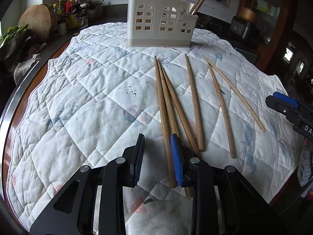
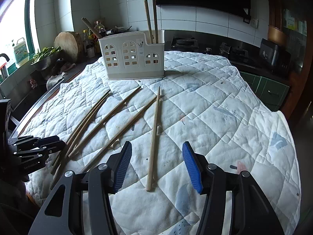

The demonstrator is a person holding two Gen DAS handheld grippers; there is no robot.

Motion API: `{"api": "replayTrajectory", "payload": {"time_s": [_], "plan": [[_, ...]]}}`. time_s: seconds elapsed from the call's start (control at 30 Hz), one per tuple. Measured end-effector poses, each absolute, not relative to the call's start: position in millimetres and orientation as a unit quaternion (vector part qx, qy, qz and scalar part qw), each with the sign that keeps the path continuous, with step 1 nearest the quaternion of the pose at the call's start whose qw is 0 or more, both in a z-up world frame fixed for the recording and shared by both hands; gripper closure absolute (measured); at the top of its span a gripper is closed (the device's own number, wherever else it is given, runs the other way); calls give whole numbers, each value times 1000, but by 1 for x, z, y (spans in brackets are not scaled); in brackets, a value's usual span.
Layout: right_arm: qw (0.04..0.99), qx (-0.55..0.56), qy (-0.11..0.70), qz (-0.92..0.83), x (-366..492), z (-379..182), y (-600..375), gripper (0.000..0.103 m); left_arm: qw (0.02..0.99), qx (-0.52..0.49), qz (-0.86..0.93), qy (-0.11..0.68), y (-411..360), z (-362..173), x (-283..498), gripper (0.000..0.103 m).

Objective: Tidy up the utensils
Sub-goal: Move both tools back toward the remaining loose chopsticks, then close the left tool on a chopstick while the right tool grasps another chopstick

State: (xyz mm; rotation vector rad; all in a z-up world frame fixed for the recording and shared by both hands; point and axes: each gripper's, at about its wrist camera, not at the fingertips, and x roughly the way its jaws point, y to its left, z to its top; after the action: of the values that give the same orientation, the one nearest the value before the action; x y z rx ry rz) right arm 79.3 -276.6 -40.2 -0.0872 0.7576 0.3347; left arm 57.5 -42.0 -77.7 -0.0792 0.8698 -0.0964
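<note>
A cream utensil holder [image 1: 160,23] [image 2: 133,58] stands at the far side of the quilt and has chopsticks upright in both end compartments. Several wooden chopsticks lie loose on the quilt. My left gripper [image 1: 157,136] hangs low over the three darker ones. Its jaws are open around the leftmost chopstick [image 1: 164,121], which lies against the right blue pad [image 1: 176,156], with a gap to the left pad. My right gripper [image 2: 156,143] is open wide, astride the near end of a pale single chopstick [image 2: 153,143], and neither pad touches it.
The white quilted cloth [image 1: 88,98] [image 2: 225,107] covers a round table with a brown rim [image 1: 25,90]. On the counter to the left are a round cutting board [image 2: 67,45], bottles [image 1: 72,5] and a pan of greens [image 2: 47,52]. A stove [image 2: 183,43] lies behind.
</note>
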Motion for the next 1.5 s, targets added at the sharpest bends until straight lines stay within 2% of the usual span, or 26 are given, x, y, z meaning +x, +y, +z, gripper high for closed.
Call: {"api": "replayTrajectory", "payload": {"time_s": [0.33, 0.47, 0.57, 0.93, 1.17, 1.33, 1.5], "plan": [[910, -44, 378, 164, 80, -49, -275, 51, 912, -2, -21, 409, -44, -76, 57, 79], [906, -44, 388, 166, 82, -54, -274, 51, 911, -5, -30, 411, -49, -75, 56, 90], [903, -45, 393, 167, 83, -58, -272, 52, 909, -8, -34, 415, -54, -81, 57, 93], [894, -38, 412, 175, 94, -68, -263, 76, 911, -37, -33, 409, -45, -82, 58, 96], [887, -38, 429, 168, 104, -79, -258, 82, 912, -57, -46, 403, -41, -85, 57, 95], [890, -44, 427, 156, 105, -81, -257, 94, 911, -63, -54, 403, -38, -85, 59, 96], [893, -39, 420, 154, 102, -76, -261, 96, 911, -70, -58, 402, -34, -80, 59, 96]]}}
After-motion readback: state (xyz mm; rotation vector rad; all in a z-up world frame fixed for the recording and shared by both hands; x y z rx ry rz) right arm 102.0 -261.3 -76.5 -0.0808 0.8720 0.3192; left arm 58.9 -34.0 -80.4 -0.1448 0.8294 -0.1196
